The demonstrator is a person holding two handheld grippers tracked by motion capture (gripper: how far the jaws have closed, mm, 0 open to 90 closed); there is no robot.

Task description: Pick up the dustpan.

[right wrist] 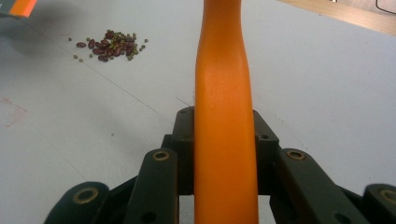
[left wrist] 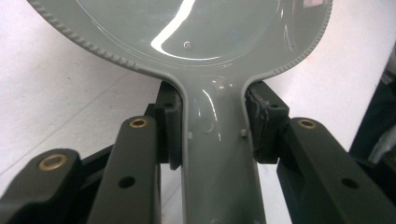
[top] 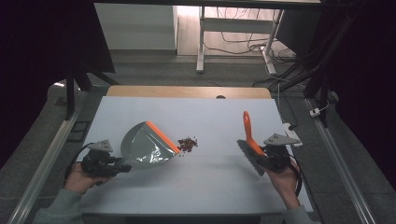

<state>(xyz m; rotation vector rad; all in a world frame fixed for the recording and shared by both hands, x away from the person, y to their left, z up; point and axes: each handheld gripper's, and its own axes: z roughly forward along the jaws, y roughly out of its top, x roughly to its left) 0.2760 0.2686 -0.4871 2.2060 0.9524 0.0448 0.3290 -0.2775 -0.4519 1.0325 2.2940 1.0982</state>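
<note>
- Beans [top: 187, 143]: small dark red and greenish pile, loose on the white table [top: 210, 186], left of centre, just off the dustpan's orange lip. I see the same pile [right wrist: 112, 44] far left in the right gripper view.
- Dustpan [top: 144, 144]: grey, orange front edge, resting on the table with its mouth toward the pile. No brand or lettering I can read on it.
- Left gripper [left wrist: 212, 126]: jaws clamped on the dustpan's grey handle [left wrist: 217, 163] from both sides; hand [top: 81, 177] at the near left edge.
- Brush [top: 250, 140]: orange handle pointing away from me, grey bristles low near the table. No writing visible.
- Right gripper [right wrist: 224, 135]: jaws closed tight on the orange handle [right wrist: 224, 116]; seen at the near right in the high view [top: 275, 156].
- Surface: plain white top, wooden strip [top: 187, 91] along the far edge.
- Room: dim grey floor, white desk legs [top: 201, 42] and tangled cables [top: 243, 44] beyond.
</note>
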